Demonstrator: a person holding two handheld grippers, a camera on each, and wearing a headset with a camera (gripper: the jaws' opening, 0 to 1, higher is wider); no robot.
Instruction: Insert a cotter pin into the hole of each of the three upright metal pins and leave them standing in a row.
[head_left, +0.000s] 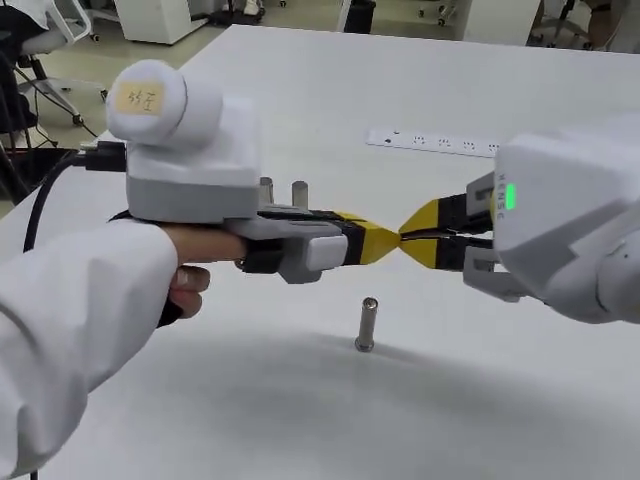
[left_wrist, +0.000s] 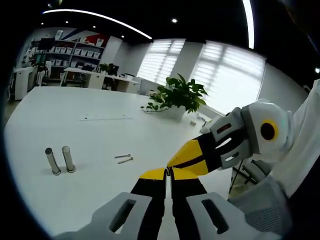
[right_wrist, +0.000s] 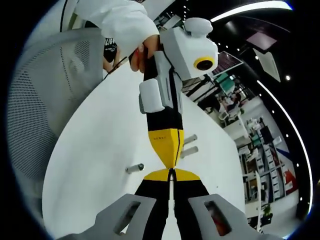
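My left gripper (head_left: 388, 243) comes in from the left and my right gripper (head_left: 412, 240) from the right. Both are shut, and their yellow tips touch nose to nose above the table. Anything pinched where they meet is too small to make out. One upright metal pin (head_left: 367, 323) stands below and in front of the tips. Two more pins (head_left: 299, 192) stand side by side behind the left gripper, seen again as a pair (left_wrist: 59, 159). Two cotter pins (left_wrist: 125, 158) lie loose on the table right of that pair. The right gripper (left_wrist: 172, 162) enters the left gripper view from the right.
A white power strip (head_left: 430, 142) lies far back on the white table (head_left: 300, 420). A grey mesh chair (right_wrist: 45, 100) stands beside the table. A potted plant (left_wrist: 179, 95) sits at the far end.
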